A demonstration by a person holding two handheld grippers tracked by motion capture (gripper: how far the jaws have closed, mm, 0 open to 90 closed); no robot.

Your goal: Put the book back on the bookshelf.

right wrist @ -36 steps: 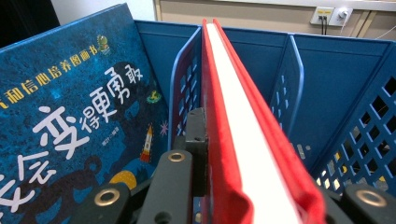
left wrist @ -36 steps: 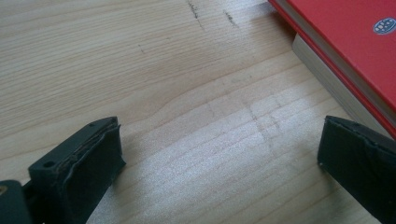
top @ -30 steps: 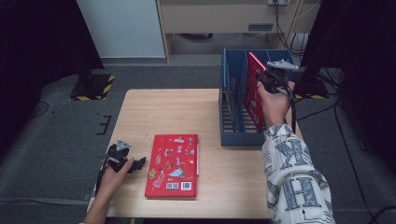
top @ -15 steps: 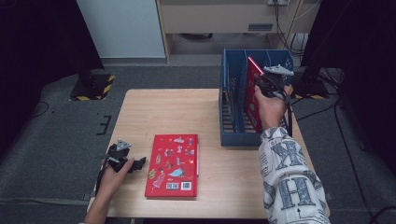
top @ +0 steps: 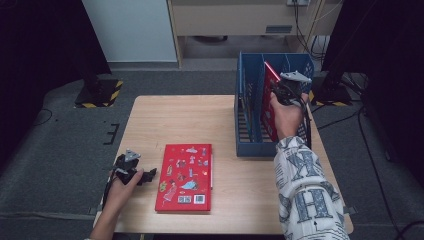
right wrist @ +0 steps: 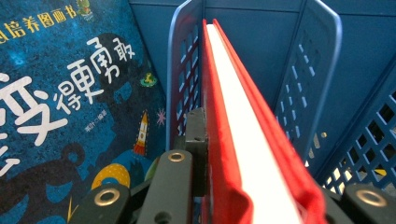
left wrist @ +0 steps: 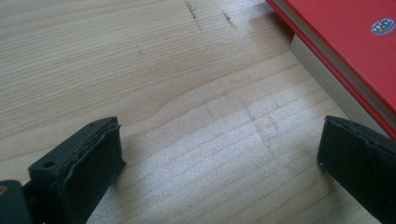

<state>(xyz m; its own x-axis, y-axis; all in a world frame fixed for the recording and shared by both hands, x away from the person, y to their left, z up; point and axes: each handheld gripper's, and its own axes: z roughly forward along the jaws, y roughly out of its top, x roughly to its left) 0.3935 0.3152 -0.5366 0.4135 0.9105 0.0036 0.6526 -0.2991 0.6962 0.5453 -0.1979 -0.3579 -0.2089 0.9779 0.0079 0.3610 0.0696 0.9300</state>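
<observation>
A red picture book (top: 183, 177) lies flat on the wooden table (top: 190, 120), near its front edge. Just left of it rests my left gripper (top: 149, 175), open, jaws pointing at the book; in the left gripper view the gripper (left wrist: 219, 158) spans bare wood, with the book's corner (left wrist: 345, 42) at the upper right. At the table's right end stands a blue slotted rack (top: 245, 145). My right gripper (top: 284, 92) is shut on a second red book (top: 268, 102), which stands on edge and tilted inside the rack. The right gripper view shows that book's (right wrist: 243, 130) page edge between two dividers (right wrist: 187, 70).
A blue book (right wrist: 70, 93) with white lettering stands in the slot to the left of the held one. The rack's lattice wall (right wrist: 369, 140) rises at the right. Dark floor, a yellow-black stand base (top: 97, 95) and cables (top: 350, 85) surround the table.
My right gripper has moved slightly down and towards the person, taking the red book deeper into the rack slot. The left gripper and the flat book have not moved.
</observation>
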